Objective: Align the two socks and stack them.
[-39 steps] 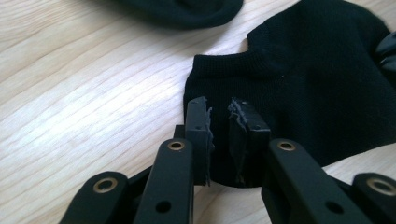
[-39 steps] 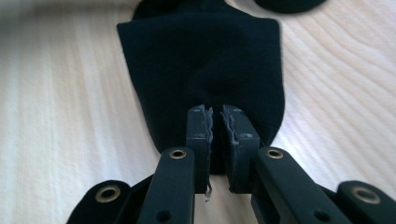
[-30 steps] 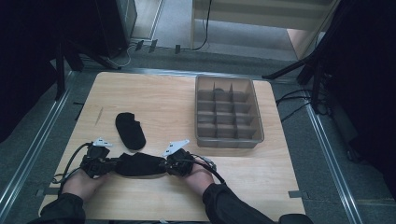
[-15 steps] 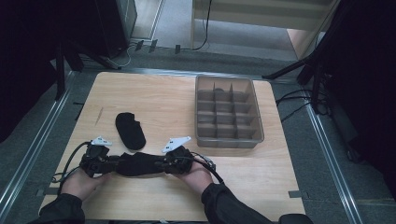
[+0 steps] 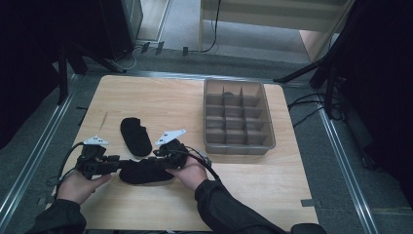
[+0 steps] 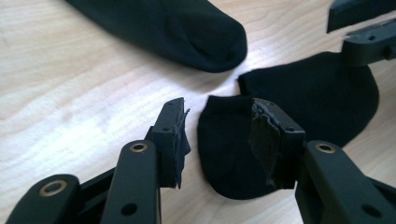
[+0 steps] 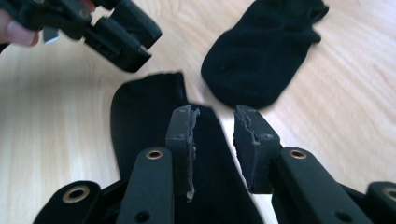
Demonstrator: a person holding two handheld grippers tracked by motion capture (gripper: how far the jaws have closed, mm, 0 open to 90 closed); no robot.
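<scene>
Two black socks lie on the wooden table. One sock (image 5: 136, 137) rests alone, a little farther from me. The near sock (image 5: 146, 172) lies flat between my two grippers. My left gripper (image 5: 116, 166) points at its left end; its jaws have just been opening and stand open (image 6: 219, 109) over the sock's edge (image 6: 233, 154) without pressing it. My right gripper (image 5: 163, 160) is at the right end; its jaws have also just been opening and are open (image 7: 215, 114) above the sock (image 7: 140, 126). The far sock (image 7: 266, 51) lies beyond them.
A grey divided tray (image 5: 238, 148) stands at the right of the table (image 5: 292, 195), beyond my right hand. Cables trail from both grippers. The table's front edge is close to my forearms. Dark stands and cables surround the table on the floor.
Both grippers had the near sock pinched between them; now both sets of jaws have opened and let it go. The right gripper has drawn slightly up and away.
</scene>
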